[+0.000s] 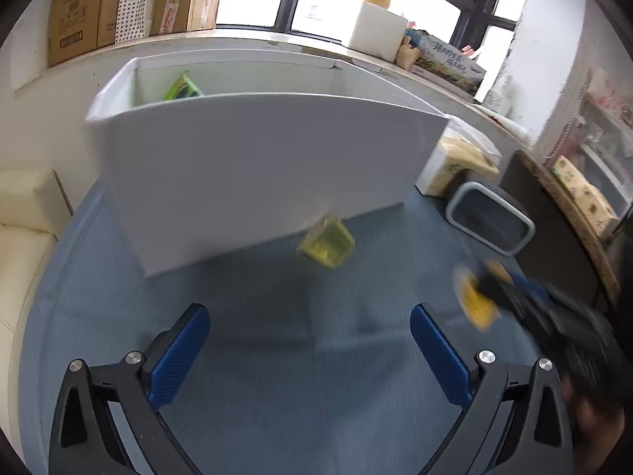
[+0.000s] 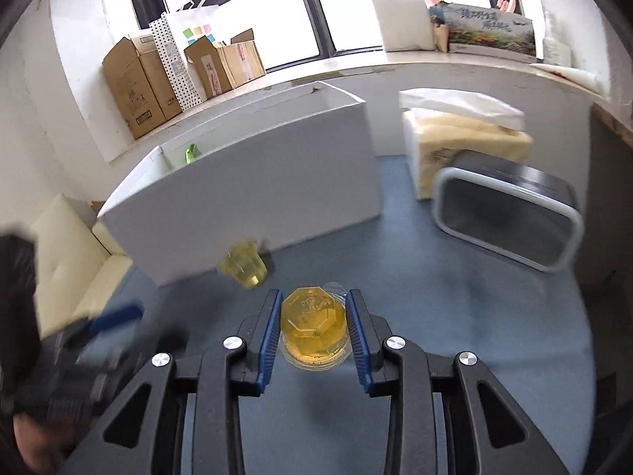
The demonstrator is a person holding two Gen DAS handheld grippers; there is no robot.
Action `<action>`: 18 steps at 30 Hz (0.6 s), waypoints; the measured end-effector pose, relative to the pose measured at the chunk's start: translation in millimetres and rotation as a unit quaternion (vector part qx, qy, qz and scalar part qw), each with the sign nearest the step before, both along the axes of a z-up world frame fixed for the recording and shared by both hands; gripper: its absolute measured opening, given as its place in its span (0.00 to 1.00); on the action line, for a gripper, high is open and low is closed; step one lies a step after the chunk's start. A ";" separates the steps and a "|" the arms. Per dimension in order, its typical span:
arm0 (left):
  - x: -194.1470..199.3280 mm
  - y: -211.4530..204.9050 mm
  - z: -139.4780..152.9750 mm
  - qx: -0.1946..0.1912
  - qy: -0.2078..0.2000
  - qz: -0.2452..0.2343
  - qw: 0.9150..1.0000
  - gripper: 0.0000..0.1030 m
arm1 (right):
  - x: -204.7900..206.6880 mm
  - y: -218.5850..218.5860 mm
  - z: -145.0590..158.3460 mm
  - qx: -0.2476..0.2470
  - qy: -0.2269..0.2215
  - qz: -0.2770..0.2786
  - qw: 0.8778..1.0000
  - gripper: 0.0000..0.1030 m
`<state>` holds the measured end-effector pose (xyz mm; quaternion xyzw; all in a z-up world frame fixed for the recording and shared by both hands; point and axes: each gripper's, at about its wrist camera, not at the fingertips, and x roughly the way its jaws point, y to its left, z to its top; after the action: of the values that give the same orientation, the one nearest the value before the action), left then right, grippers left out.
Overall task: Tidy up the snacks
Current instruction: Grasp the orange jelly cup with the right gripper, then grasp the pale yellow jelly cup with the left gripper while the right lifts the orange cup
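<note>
Our right gripper (image 2: 314,326) has its blue fingers (image 2: 269,336) clamped on an amber jelly cup (image 2: 314,324), held just above the blue worktop (image 2: 435,297); our left gripper (image 1: 310,350) has its fingers (image 1: 180,356) spread wide with nothing between them. A second, yellow-green jelly cup (image 1: 326,241) sits tilted and blurred on the worktop right at the base of the white box (image 1: 257,166), and a green snack packet (image 1: 182,88) sticks up inside that box at its far left end. A grey tin (image 2: 506,213) lies on its side to the right of the box, with a tissue pack (image 2: 463,134) behind it.
</note>
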<state>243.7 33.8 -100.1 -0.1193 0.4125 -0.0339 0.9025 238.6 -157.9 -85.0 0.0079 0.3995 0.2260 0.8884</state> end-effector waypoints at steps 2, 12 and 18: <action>18.8 -10.4 -5.8 0.009 0.010 0.007 1.000 1.00 | -9.2 -9.8 1.7 0.005 0.006 -0.003 1.000 0.34; 64.9 -24.2 -25.5 0.033 0.030 0.017 0.999 0.57 | -34.4 -51.3 5.8 -0.003 0.002 -0.014 1.000 0.34; 54.6 -14.9 -23.6 0.024 0.022 0.004 0.999 0.48 | -35.8 -52.5 5.9 0.013 0.003 -0.015 1.000 0.34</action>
<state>298.3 18.9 -123.7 -0.0996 0.4327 -0.0174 0.8959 202.8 -210.4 -79.1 0.0260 0.3994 0.2182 0.8901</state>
